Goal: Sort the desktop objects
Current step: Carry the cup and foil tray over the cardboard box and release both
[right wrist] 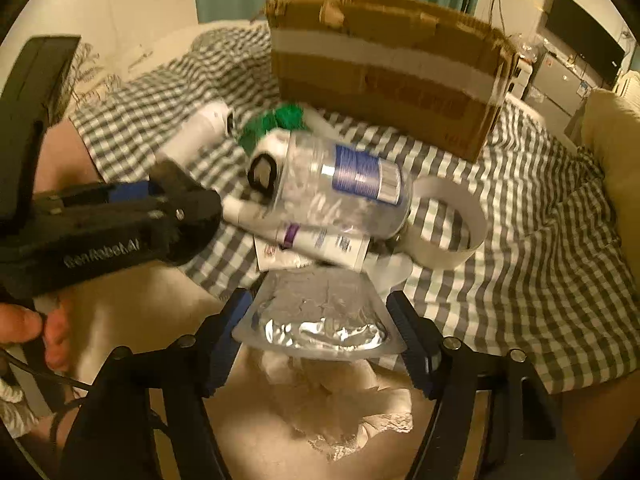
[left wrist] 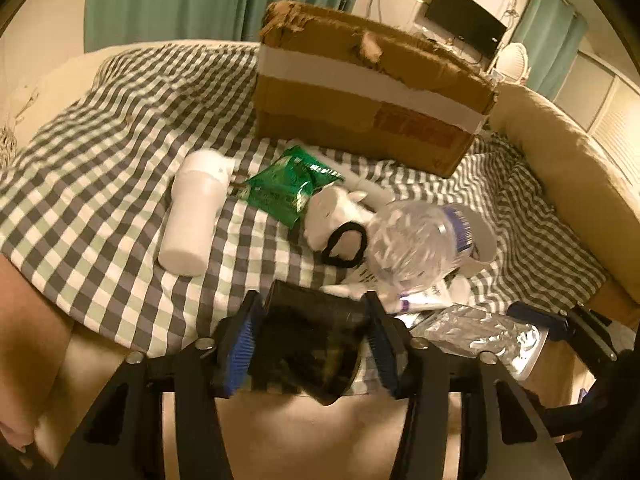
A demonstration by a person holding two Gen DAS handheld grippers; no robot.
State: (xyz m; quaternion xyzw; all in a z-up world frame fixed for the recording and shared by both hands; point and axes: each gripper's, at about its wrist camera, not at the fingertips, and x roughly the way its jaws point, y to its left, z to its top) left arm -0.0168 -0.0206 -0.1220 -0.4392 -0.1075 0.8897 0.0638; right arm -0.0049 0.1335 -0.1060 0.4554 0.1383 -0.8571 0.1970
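A: Left gripper (left wrist: 312, 344) clamped on a dark pouch (left wrist: 308, 344), over the near edge of the checked cloth (left wrist: 120, 120).

B: Right gripper (right wrist: 320, 332) half open around a foil packet (right wrist: 316, 320); pad contact unclear. Beyond: clear bottle (right wrist: 344, 184), white bottle (left wrist: 192, 216), green packet (left wrist: 288, 188), cardboard box (left wrist: 368, 92).

Green curtains (left wrist: 208, 0), wall-mounted dark screen (left wrist: 466, 20), checked bedcover (left wrist: 120, 120), warm light

On the bed (left wrist: 120, 128), the box (left wrist: 360, 112) stood at upper centre; below it lay the packet (left wrist: 286, 188), with the bottle (left wrist: 192, 220) left of that.
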